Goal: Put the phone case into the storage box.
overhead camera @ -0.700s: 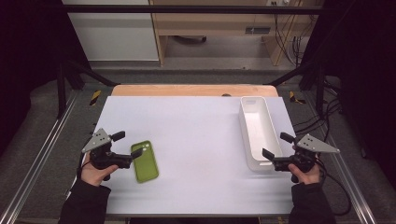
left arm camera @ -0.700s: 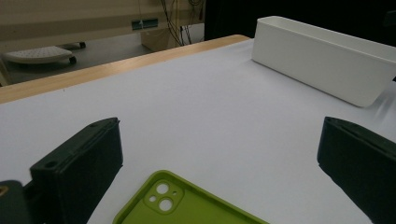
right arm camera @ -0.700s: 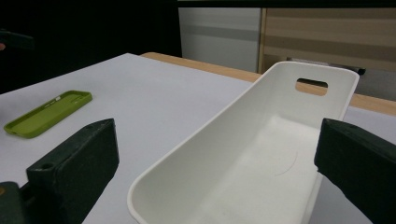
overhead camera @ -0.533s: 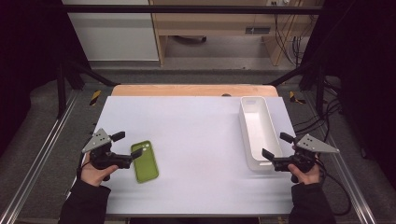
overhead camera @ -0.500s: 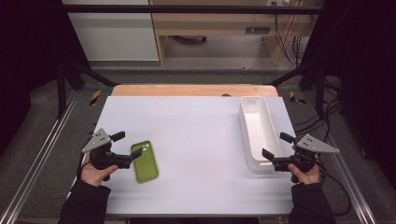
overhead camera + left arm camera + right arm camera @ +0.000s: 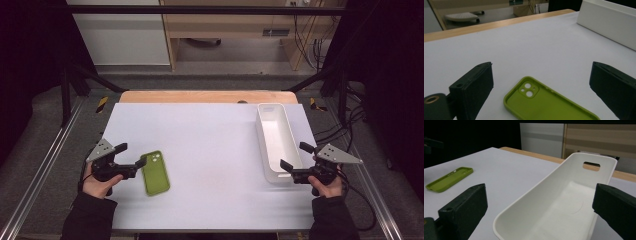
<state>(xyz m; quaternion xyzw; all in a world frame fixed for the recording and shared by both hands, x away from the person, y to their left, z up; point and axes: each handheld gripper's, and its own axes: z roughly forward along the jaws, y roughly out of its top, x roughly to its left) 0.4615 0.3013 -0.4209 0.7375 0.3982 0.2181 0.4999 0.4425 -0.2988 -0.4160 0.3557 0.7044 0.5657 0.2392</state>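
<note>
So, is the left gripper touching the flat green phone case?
Apart. Left gripper view: the left gripper has open jaws either side of the green phone case, white table between.

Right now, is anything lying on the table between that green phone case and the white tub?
No. In the high view, only bare white table stretches between the green phone case and the white tub.

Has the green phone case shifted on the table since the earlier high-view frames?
No. The green phone case lies at the same spot near the table's left edge, same tilt, beside the left claw.
</note>
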